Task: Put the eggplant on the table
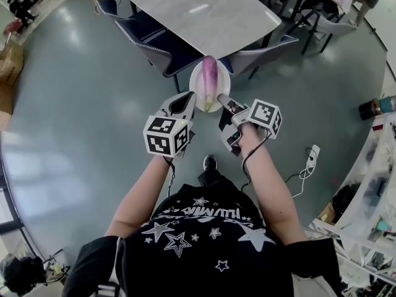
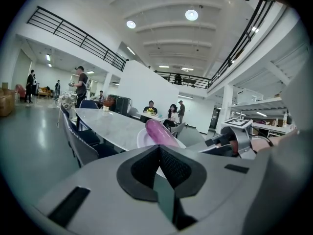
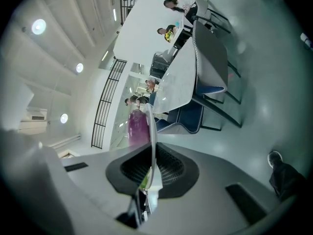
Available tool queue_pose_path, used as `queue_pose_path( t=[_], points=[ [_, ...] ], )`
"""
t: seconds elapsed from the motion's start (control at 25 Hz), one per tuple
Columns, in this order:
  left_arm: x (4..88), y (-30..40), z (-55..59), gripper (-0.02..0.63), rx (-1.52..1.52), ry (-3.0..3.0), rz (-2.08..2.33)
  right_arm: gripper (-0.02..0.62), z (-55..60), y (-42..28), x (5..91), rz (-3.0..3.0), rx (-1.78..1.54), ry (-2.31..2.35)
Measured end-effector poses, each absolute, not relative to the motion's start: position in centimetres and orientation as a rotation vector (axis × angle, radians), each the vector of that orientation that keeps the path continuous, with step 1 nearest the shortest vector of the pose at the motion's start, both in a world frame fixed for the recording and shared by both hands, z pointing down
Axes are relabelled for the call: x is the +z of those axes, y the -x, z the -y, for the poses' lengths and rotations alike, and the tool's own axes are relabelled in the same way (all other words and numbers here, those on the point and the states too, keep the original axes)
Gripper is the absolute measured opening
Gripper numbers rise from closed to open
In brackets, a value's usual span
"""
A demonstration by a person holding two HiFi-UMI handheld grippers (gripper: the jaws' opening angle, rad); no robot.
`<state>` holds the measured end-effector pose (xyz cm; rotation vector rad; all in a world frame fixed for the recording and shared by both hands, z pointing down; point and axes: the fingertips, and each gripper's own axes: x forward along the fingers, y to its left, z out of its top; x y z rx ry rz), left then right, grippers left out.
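While left claw (image 1: pixel 187 103) and right claw (image 1: pixel 223 101) clench plate (image 1: pixel 197 82) rim, eggplant (image 1: pixel 210 78) atop (table (image 1: pixel 198 11) beyond)

Nothing here reads clearly to me. The white lettering across my black shirt (image 1: pixel 199 214), set among printed stars, is upside down and too blurred to read.

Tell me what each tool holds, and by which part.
Right tool clamps the plate by its rim, with the eggplant lying on it. Left tool is shut and grips nothing.
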<state>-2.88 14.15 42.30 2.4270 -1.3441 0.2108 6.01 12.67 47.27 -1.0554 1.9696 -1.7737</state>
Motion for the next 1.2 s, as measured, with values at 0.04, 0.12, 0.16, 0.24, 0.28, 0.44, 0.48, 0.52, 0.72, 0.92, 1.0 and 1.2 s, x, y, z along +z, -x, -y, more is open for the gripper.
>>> queue_pose_path(
  t=[0.04,0.12,0.16,0.24,0.28,0.44,0.48,0.52,0.72,0.92,1.0,1.2],
  points=[
    [42.3,2.5,-13.5,0.008,0.211,-2.426,1.348,0.024,-12.1,-6.3,47.3,-1.973,-1.776,1.051],
    [42.4,1.9,-12.3,0.008,0.213,-2.423,1.356,0.023,-10.9,-6.8,47.3,-1.978,-1.779,1.038],
    [42.4,1.6,-11.6,0.008,0.214,-2.421,1.361,0.023,-10.3,-7.1,47.4,-1.979,-1.781,1.03],
    [42.4,0.9,-10.5,0.008,0.215,-2.416,1.371,0.024,-9.3,-7.7,47.5,-1.981,-1.788,1.018],
    [42.4,0.4,-10.0,0.008,0.216,-2.413,1.376,0.024,-8.7,-8.1,47.5,-1.983,-1.792,1.012],
    [41.9,-1.2,-8.1,0.008,0.218,-2.412,1.399,0.023,-6.7,-9.5,47.3,-2.001,-1.792,0.978],
    [41.6,-1.5,-7.7,0.008,0.216,-2.412,1.409,0.023,-6.3,-9.8,47.2,-2.007,-1.792,0.969],
    [41.4,-1.7,-7.3,0.008,0.212,-2.412,1.42,0.023,-5.9,-10.0,47.1,-2.015,-1.793,0.961],
    [40.8,-1.6,-5.8,0.008,0.19,-2.38,1.47,0.023,-4.1,-11.3,46.8,-2.029,-1.801,0.947],
    [40.6,-1.9,-5.2,0.008,0.192,-2.371,1.472,0.023,-3.4,-11.9,47.0,-2.015,-1.807,0.963],
    [40.5,-2.3,-5.0,0.008,0.202,-2.381,1.457,0.024,-3.5,-12.0,47.1,-2.009,-1.81,0.967],
    [40.6,-2.9,-4.0,0.008,0.212,-2.408,1.422,0.023,-3.3,-12.3,47.2,-1.982,-1.802,0.973]
  ],
)
